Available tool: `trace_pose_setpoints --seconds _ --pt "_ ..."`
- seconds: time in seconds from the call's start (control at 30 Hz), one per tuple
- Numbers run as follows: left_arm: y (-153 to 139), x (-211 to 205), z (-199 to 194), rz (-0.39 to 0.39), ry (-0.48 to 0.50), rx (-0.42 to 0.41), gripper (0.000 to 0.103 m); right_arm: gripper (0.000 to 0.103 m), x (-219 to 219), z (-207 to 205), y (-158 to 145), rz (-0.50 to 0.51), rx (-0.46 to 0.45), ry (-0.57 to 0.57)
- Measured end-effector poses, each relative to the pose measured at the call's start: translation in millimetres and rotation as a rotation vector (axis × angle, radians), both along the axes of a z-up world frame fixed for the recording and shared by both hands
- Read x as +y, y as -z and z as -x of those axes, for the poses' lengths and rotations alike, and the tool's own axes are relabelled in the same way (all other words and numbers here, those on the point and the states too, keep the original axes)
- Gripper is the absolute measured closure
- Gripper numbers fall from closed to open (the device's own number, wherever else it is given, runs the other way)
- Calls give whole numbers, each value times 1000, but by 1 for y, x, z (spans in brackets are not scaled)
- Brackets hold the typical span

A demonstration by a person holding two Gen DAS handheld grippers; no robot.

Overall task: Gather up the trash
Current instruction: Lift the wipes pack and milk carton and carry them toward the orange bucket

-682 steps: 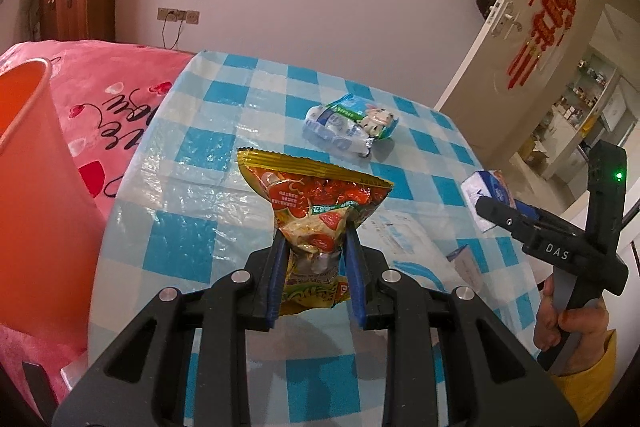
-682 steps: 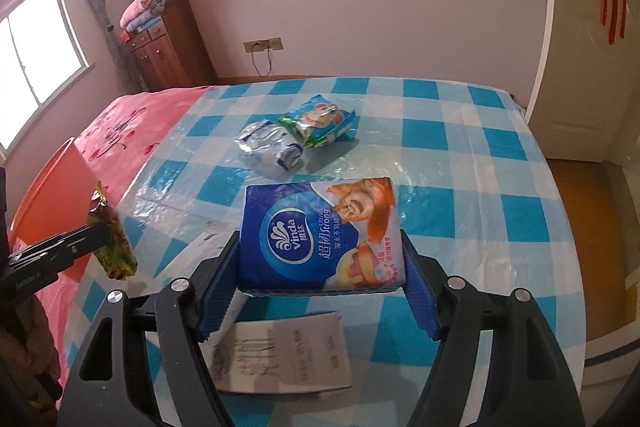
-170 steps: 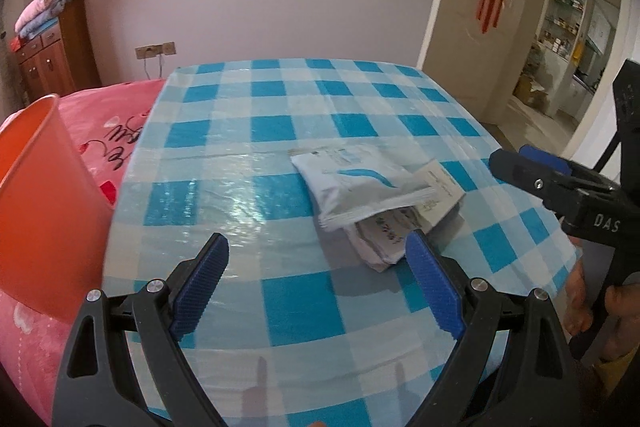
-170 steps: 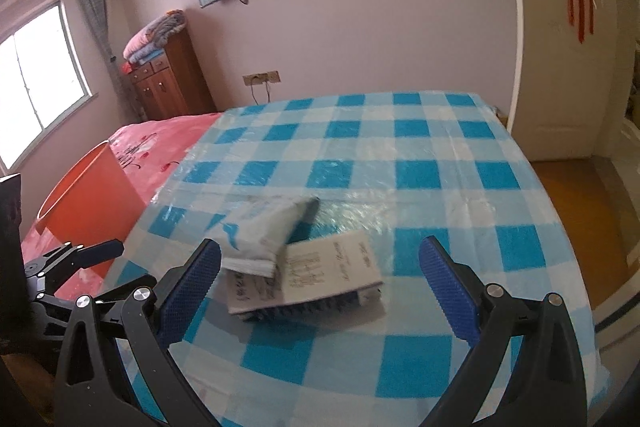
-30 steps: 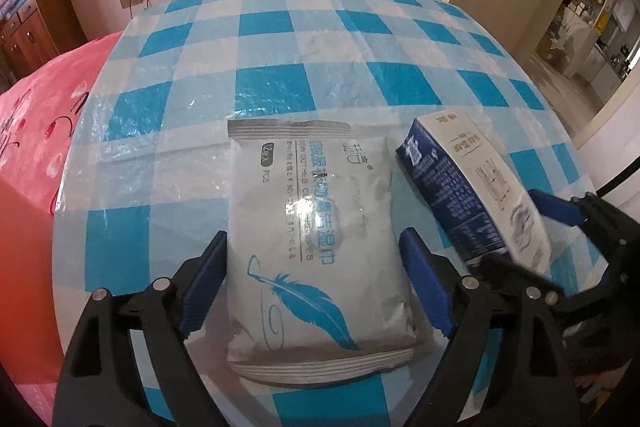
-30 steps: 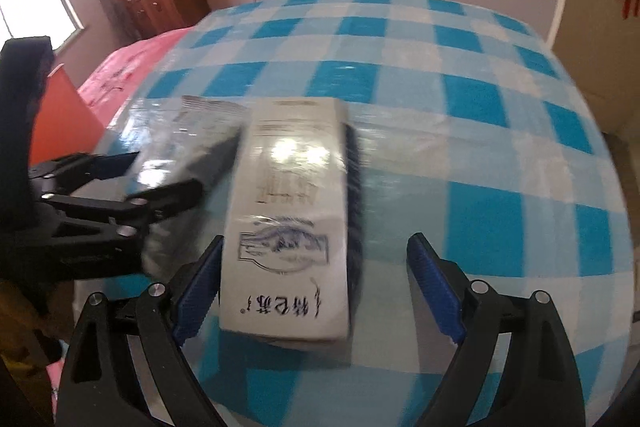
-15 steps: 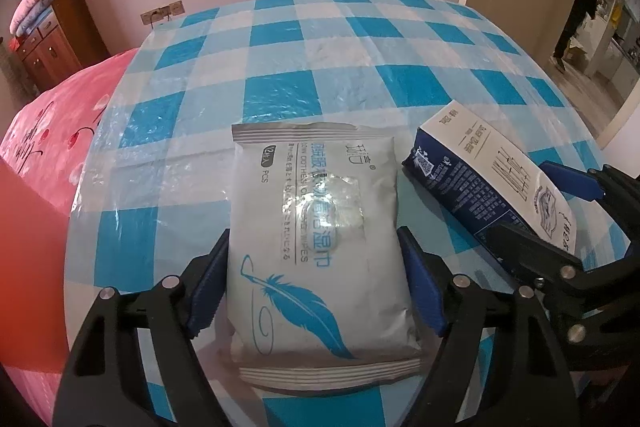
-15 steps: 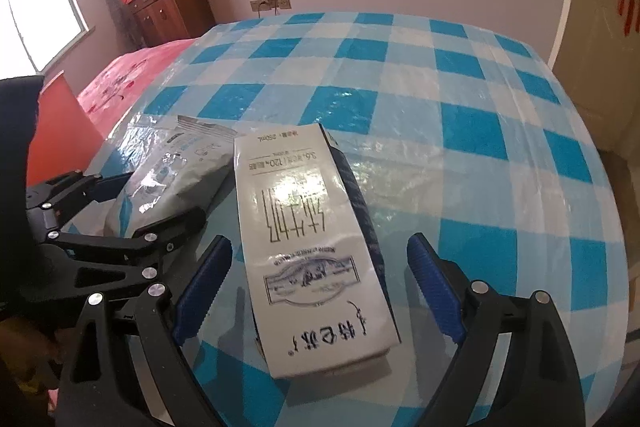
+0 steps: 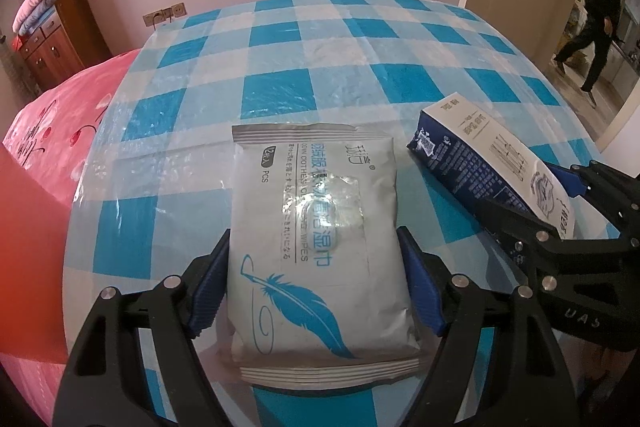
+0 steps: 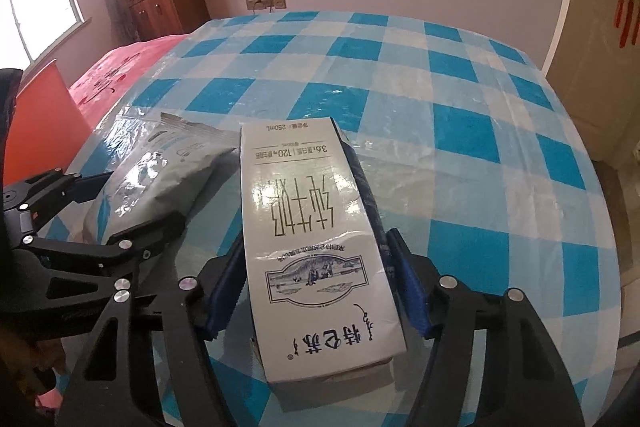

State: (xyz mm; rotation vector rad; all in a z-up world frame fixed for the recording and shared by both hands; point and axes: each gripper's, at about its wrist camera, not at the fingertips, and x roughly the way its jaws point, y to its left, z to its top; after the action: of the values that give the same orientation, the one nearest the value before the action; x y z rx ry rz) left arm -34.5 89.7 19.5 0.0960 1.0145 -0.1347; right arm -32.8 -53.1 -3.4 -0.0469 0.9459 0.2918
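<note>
Silver-grey foil pack of wet wipes with a blue feather print (image 9: pixel 320 235) lies flat on the blue-and-white checked plastic tablecloth (image 9: pixel 280 83), pinched at its sides between the left gripper (image 9: pixel 316 287). Just beside it, the white-and-navy milk carton (image 10: pixel 312 227) sits clamped in the right gripper (image 10: pixel 316 291). Both grasps look set, so lifting comes next, then a carry left to the orange bin (image 10: pixel 44 107). Both grippers reach forward, low over the table's near edge.

1. The left wrist view looks forward, close over the checked table (image 9: pixel 320 39) toward the far wall.
2. The right wrist view does likewise, just beside; both share that table (image 10: pixel 440 67).
</note>
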Motion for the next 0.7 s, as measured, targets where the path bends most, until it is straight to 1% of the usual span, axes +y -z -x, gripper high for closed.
trace_pose_setpoints --seconds 0.23,0.7 --pt "-2 0 7 2 -9 -19 25 38 -2 8 -5 8 -26 -2" --pt "-26 8 29 -2 -32 -94 25 40 2 27 -25 39 -95 -14"
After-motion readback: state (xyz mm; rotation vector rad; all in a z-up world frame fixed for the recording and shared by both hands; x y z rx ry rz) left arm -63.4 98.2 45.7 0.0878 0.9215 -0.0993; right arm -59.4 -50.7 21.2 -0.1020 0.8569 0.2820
